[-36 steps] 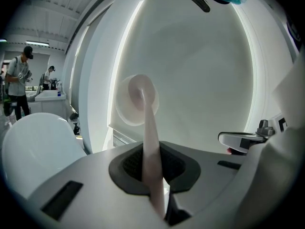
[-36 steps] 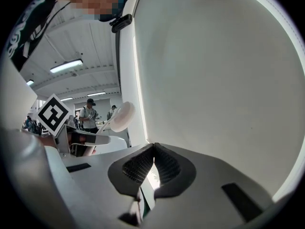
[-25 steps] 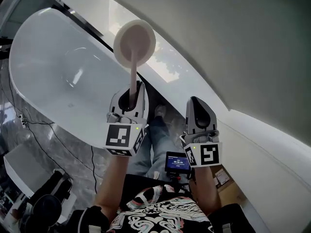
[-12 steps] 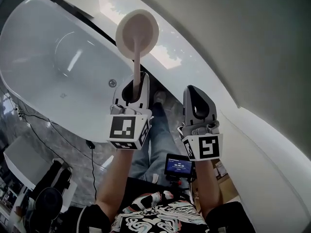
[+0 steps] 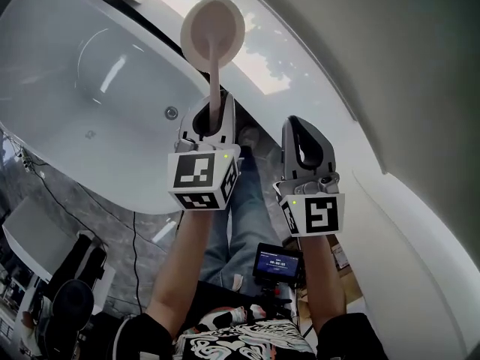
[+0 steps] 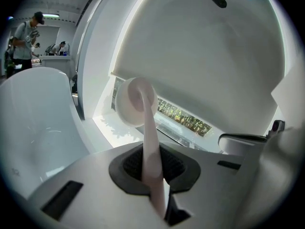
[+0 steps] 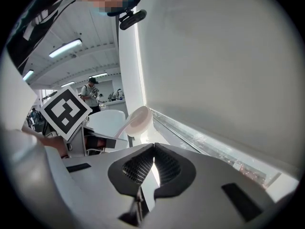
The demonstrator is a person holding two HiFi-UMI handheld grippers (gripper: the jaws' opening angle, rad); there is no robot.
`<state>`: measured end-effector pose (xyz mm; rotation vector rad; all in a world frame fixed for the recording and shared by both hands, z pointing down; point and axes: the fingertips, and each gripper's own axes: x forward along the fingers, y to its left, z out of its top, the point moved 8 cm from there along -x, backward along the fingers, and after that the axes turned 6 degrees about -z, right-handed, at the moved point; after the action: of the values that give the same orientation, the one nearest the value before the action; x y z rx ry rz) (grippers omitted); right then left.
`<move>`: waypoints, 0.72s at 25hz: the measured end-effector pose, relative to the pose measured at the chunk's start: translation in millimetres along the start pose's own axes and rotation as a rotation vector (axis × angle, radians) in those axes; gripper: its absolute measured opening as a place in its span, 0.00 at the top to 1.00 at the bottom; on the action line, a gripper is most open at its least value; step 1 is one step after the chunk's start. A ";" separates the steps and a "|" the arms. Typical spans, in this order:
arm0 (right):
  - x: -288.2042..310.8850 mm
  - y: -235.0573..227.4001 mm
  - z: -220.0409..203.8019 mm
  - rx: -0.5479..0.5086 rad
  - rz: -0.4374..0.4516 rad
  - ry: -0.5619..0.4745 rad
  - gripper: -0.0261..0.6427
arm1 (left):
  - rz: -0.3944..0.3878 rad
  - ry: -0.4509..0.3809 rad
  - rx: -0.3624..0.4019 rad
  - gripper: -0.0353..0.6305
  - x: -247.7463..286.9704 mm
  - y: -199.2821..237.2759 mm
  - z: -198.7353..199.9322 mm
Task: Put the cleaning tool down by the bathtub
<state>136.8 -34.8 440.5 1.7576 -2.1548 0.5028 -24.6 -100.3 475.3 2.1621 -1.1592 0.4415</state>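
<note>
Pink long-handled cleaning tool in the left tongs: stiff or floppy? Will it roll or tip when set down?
Probably stiff: the cleaning tool juts straight out of the left tongs, no sag. Likely head-heavy: its round head is far wider than the handle, so laid down it may pivot or roll on that rim.

Narrow floor gap btwn bathtub (image 5: 60,73) & wall (image 5: 390,51), legs (image 5: 240,223) in near end.
</note>
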 end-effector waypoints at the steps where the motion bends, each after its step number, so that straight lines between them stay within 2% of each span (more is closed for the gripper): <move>1: 3.8 0.4 -3.8 -0.004 0.005 0.006 0.92 | 0.006 0.005 -0.007 0.89 4.6 3.0 -4.4; 18: 71.3 -12.4 -63.7 -0.013 0.038 0.114 0.92 | 0.061 0.049 -0.111 0.89 88.5 44.4 -53.6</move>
<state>136.4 -69.9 530.3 1.6432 -2.1115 0.5830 -12.2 -137.1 581.0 2.0146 -1.1970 0.4434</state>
